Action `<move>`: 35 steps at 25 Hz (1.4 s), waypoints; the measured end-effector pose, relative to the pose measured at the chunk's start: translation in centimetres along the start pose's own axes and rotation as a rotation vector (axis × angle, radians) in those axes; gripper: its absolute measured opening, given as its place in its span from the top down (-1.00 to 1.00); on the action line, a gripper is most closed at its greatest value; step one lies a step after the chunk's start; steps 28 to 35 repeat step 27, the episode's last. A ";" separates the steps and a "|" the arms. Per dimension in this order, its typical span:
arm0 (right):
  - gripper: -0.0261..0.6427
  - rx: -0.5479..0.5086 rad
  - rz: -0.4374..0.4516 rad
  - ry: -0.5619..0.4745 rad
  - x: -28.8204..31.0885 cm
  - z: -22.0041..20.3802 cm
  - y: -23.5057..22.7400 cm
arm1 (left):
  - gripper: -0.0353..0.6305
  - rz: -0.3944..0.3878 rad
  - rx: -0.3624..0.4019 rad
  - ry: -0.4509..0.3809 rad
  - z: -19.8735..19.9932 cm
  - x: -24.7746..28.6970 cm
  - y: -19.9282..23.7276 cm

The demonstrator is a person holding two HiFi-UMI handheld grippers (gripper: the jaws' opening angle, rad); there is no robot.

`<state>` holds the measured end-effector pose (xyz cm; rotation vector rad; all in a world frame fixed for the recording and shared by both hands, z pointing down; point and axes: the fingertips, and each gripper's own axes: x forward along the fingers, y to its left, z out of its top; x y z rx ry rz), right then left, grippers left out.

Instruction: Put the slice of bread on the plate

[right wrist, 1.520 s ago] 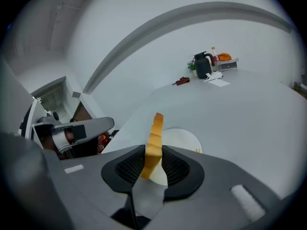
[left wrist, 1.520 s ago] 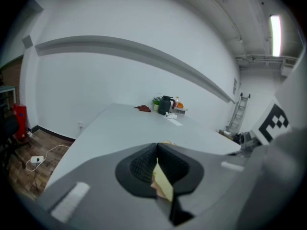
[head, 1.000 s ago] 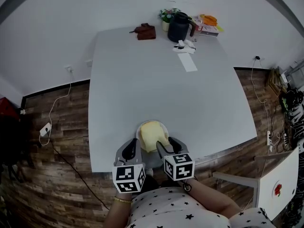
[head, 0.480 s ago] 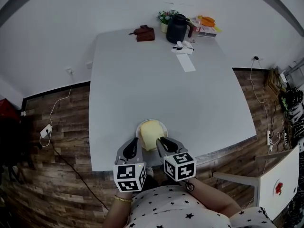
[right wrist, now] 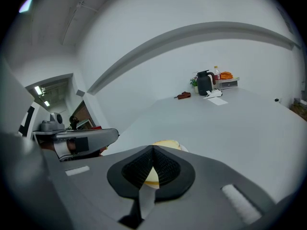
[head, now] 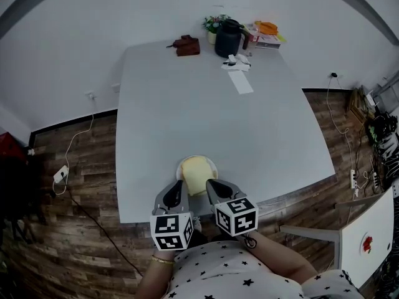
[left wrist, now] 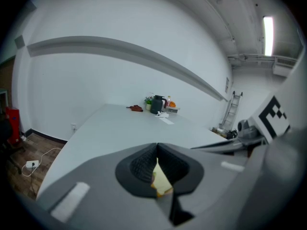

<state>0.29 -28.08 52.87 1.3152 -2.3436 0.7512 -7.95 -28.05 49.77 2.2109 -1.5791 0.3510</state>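
The slice of bread (head: 196,172) lies on the plate (head: 180,168), at 12 o'clock just beyond the left gripper (head: 178,187) and the right gripper (head: 211,185). Both grippers have their jaws together and empty.

The person wears a star-print white shirt (head: 237,273) and gold bracelet (head: 161,261).

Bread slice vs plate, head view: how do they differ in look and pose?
Shape: the bread slice is squarish with rounded corners; the plate is round.
Colour: the bread slice is pale yellow; the plate is white.
Size: the plate is wider, its rim showing beside the bread slice.
Pose: the bread slice lies on the plate; the plate sits on the table.
Shared: both are at the table's near edge.
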 end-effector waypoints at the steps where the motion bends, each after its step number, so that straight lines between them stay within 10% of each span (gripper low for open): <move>1: 0.93 -0.004 0.001 0.000 -0.1 0.0 0.0 | 0.87 0.000 0.002 -0.002 0.1 0.0 0.0; 35: 0.93 -0.033 0.004 -0.023 -0.9 0.7 0.4 | 0.87 0.002 0.010 0.001 0.2 0.1 -0.6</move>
